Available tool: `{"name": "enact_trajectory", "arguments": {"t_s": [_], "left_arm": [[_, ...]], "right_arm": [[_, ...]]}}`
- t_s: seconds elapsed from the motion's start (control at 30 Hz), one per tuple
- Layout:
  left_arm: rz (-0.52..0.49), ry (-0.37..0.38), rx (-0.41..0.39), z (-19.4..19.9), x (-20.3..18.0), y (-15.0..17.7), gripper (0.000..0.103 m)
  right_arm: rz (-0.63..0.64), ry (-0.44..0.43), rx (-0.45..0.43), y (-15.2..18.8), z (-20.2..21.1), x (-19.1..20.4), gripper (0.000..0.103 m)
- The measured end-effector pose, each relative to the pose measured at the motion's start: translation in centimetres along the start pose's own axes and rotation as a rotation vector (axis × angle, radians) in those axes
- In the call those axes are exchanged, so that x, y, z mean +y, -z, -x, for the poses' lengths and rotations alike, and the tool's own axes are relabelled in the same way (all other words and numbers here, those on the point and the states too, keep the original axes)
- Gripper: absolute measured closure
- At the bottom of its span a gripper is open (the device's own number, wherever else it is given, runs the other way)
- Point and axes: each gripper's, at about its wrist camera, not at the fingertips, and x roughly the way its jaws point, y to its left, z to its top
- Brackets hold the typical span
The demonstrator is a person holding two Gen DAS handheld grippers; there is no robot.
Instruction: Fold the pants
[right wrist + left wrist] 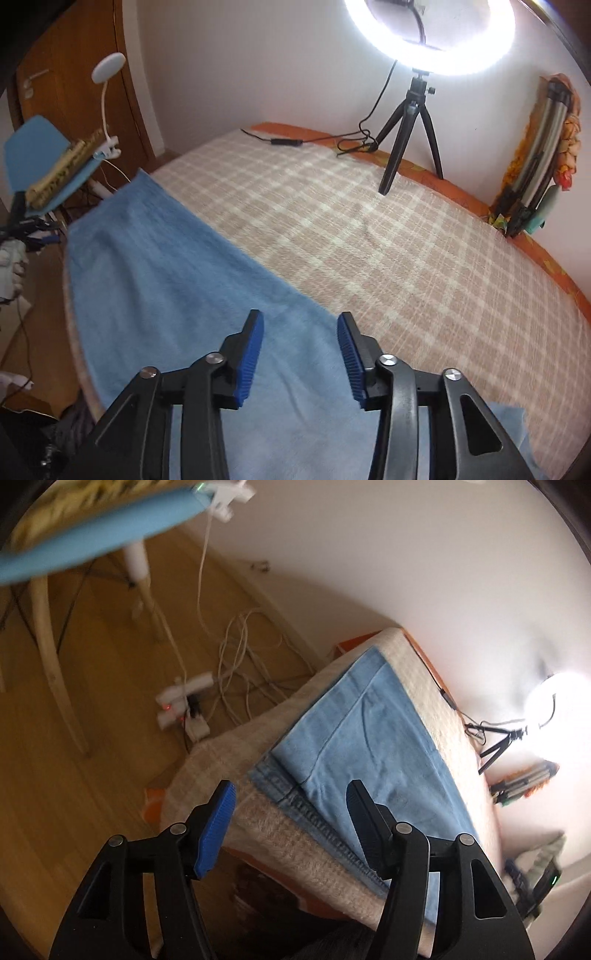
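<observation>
Light blue denim pants (pixel 362 734) lie flat along the near edge of a bed covered by a beige checked blanket (pixel 288 834); their stitched waistband or hem edge (pixel 310 812) faces my left gripper. My left gripper (pixel 291 801) is open and empty, hovering just above that end of the pants. In the right wrist view the pants (pixel 166 280) stretch away to the upper left along the blanket (pixel 388 251). My right gripper (pixel 301 332) is open and empty, held above the pants near their right edge.
A ring light on a black tripod (pixel 410 122) stands at the far side of the bed, its cable (pixel 280 141) lying on the blanket. A blue chair (pixel 40 162) and power strips with cables (pixel 188 705) are on the wooden floor beside the bed.
</observation>
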Motion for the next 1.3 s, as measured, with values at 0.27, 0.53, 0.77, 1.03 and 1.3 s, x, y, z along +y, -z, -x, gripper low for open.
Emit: {"name": "enact_trajectory", "arguments": {"t_s": [0.27,0.53,0.77,1.03,1.3], "left_arm": [[0.042,0.049,0.022,-1.2,0.1,0.6,0.041],[0.069,0.098,-0.016,-1.9,0.4,-0.1,0.041],[0.039,0.135,-0.115,-1.1,-0.8,0.4,0.041],[0.008,0.092,-0.112,-3.1,-1.7,0.5,0.046],[-0.145,0.016,-0.179,-2.4,-5.0,0.2,0.089]], "right_arm": [[-0.053,0.011,-0.063,1.8,4.4,0.8,0.049],[-0.116,0.054,-0.079,3.1,5.7,-0.4,0.049],[-0.157,0.057,-0.069,3.8,6.0,-0.8,0.049],[-0.154,0.023,-0.077,2.9,5.9,0.1,0.045],[-0.103,0.013,-0.060,2.0,5.1,2.1,0.045]]}}
